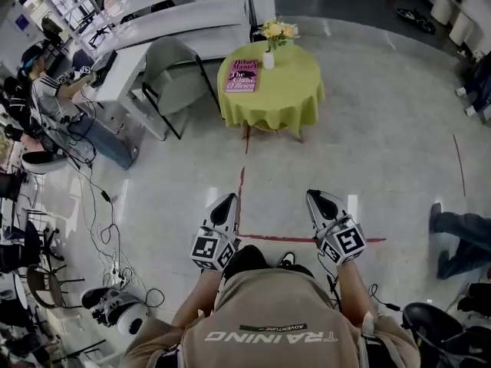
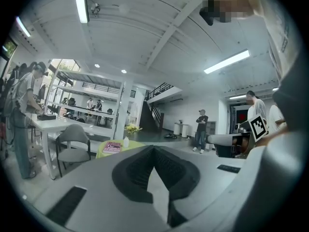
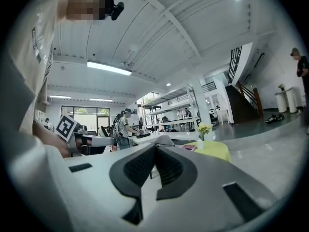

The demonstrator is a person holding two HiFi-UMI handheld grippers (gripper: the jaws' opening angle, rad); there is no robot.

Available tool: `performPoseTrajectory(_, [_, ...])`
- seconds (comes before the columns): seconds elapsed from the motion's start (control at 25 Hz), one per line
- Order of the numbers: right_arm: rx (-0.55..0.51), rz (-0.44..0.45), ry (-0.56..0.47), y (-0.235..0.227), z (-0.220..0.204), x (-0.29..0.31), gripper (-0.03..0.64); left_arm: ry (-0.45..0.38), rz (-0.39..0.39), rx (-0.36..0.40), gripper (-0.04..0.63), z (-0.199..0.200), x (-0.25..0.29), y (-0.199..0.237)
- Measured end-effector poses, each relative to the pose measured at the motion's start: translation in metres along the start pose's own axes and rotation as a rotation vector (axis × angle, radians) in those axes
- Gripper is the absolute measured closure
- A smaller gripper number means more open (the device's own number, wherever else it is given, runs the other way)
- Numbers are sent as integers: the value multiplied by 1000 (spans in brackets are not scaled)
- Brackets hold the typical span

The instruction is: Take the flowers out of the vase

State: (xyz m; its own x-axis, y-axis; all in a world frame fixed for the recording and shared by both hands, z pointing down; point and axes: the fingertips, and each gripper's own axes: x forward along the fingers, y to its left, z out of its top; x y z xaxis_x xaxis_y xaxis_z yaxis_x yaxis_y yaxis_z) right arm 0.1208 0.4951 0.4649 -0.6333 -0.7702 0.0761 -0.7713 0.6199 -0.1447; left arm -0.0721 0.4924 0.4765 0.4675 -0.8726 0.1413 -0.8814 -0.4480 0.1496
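Note:
Far ahead stands a round table [image 1: 285, 104] under a yellow-green cloth. On it a small white vase [image 1: 268, 60] holds yellow flowers [image 1: 278, 31], with a pink book [image 1: 241, 76] beside it. Both grippers are held low in front of the person, well short of the table. My left gripper [image 1: 228, 200] is shut and holds nothing, and so is my right gripper [image 1: 317, 196]. The left gripper view shows the flowers [image 2: 131, 128], vase [image 2: 126, 141] and book [image 2: 113, 147] small beyond the shut left gripper [image 2: 153, 149]. In the right gripper view the flowers [image 3: 203, 128] and vase [image 3: 200, 143] stand past the shut right gripper [image 3: 155, 147].
A grey chair [image 1: 173, 71] stands left of the table by long white desks [image 1: 153, 29]. People sit at the far left [image 1: 46, 98], and someone's legs [image 1: 460, 232] show at the right. Cables [image 1: 107, 228] trail over the floor at left. Red tape [image 1: 239, 198] marks the floor.

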Motion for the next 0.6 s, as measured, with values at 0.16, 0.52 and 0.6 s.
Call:
performPoseTrajectory(0.16, [17, 8, 16, -11, -13, 23, 618, 25, 4, -15, 586, -13, 19, 13])
performPoseTrajectory(0.52, [13, -42, 7, -55, -3, 123, 618, -39, -46, -11, 586, 14, 106, 90])
performPoseTrajectory(0.6, [30, -55, 2, -61, 7, 152, 618, -45, -60, -14, 586, 26, 124, 116])
